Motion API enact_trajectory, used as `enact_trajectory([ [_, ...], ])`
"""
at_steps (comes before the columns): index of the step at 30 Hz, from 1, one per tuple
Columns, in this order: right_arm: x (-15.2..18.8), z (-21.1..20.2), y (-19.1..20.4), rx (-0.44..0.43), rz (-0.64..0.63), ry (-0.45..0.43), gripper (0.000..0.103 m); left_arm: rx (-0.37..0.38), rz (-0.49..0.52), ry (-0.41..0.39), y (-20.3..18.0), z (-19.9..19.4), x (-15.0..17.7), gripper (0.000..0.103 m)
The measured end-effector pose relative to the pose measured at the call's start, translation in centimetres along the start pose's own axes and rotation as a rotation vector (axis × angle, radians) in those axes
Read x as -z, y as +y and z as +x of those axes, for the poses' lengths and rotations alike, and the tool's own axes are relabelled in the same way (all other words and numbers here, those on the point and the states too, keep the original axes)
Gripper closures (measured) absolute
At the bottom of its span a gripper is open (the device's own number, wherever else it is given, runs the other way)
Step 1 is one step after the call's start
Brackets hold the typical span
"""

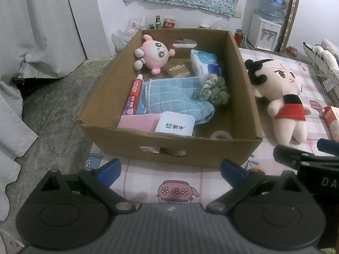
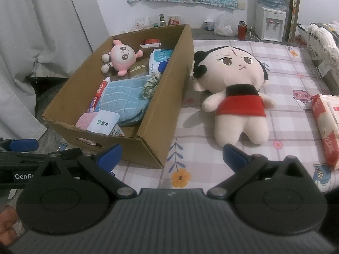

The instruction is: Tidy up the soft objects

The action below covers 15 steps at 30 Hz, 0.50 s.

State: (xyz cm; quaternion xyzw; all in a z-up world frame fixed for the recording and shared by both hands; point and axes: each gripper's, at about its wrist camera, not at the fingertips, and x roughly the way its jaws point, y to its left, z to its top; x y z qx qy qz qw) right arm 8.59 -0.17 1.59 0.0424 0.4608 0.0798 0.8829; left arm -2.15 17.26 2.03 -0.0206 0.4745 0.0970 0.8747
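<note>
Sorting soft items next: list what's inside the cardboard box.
Cardboard box: pink plush, blue towel, green scrunchie, toothpaste, tissue pack, white pack, pink cloth. Anything beneath the towel is hidden.

The left gripper (image 1: 169,169) and the right gripper (image 2: 172,155) are hovering side by side, both with blue fingers spread wide apart and gripping nothing.

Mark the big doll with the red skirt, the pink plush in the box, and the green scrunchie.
big doll (image 2: 235,63), right wrist view, on its face.
pink plush (image 1: 155,53), left wrist view, on its round head.
green scrunchie (image 1: 214,91), left wrist view, on its ruffled fabric.
</note>
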Motion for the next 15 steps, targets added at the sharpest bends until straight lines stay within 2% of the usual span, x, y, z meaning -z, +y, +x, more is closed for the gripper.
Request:
enact_trajectory([
  [15,0.03,-0.01,-0.04,0.0,0.001,0.0,0.001,0.003,-0.001,0.003,-0.03,-0.01,0.1,0.002],
])
